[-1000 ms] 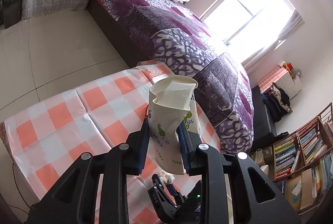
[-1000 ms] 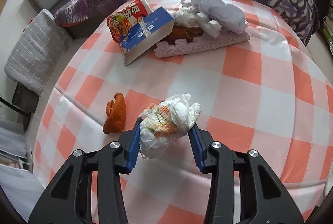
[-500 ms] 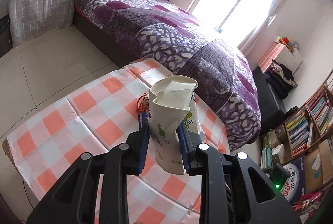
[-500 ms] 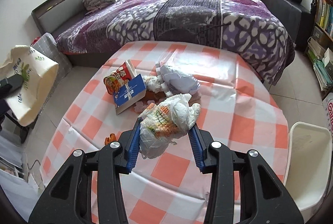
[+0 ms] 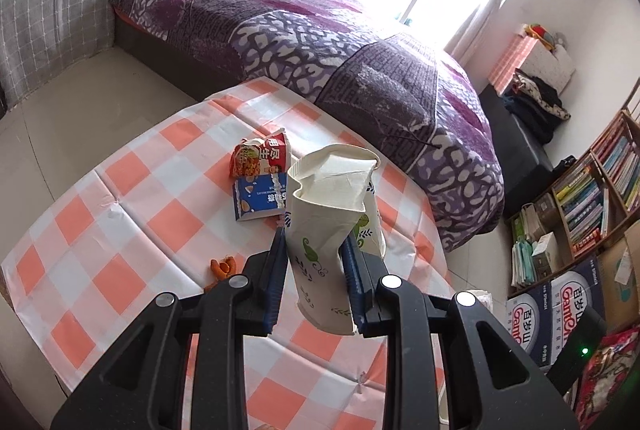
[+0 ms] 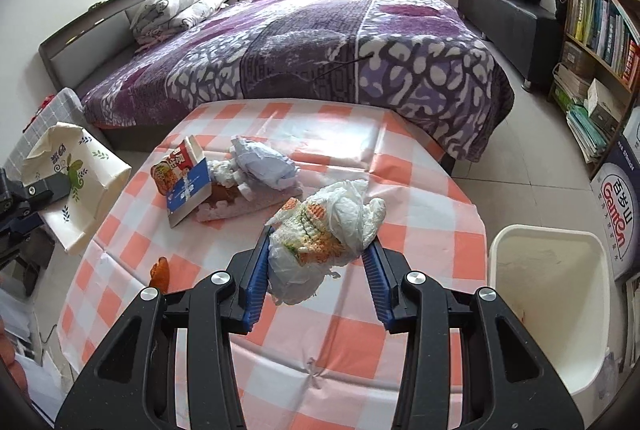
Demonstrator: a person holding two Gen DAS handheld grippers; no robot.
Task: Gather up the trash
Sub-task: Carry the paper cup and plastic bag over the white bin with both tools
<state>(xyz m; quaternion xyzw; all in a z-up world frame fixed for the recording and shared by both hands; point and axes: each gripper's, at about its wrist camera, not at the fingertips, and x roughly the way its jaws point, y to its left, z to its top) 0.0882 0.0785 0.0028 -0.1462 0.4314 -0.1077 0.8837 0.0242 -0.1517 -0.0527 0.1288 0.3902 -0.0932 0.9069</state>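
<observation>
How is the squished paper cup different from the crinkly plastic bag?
The paper cup is stiff, cream with green leaf prints, crushed at its mouth; the plastic bag is soft, white, balled up with orange-patterned stuff inside. The cup sits in the left claw; the bag sits in the right claw. Both are trash, pinched between blue pads above the checked table.

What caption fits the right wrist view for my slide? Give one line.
Right tongs clamp a crumpled plastic bag above the checkered table, white bin alongside.
</observation>
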